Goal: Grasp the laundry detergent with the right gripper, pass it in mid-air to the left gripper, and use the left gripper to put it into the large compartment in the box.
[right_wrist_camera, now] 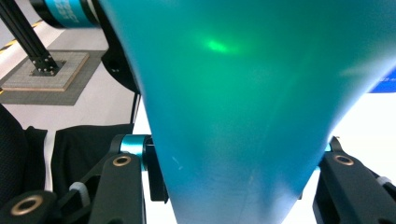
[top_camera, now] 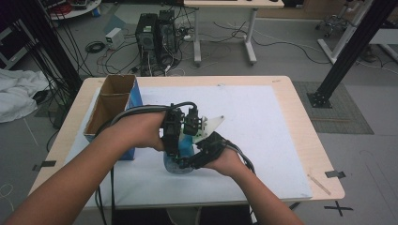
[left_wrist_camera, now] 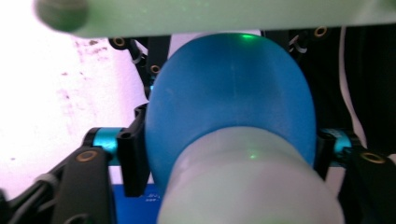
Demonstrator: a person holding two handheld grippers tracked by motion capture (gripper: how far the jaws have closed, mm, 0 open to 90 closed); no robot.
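Left to right: cardboard box (top_camera: 109,107) at the table's (top_camera: 300,136) left edge, then my left gripper (top_camera: 172,149) clamped on the blue bottle's (top_camera: 184,149) upper part mid-mat, my right gripper (top_camera: 187,162) squeezing its body from the other side.

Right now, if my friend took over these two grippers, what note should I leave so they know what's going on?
Left gripper: shut on the blue bottle, jaws on either side of its round body, pale cap end toward the camera in the left gripper view.
Right gripper: shut on the same bottle, lower down.
Where things are: the bottle is held between both hands over the white mat, near the front middle of the table. An open cardboard box stands at the mat's left edge.
Done: both grips are on.
Left: probably working the cap or moving the bottle; I can't tell which.
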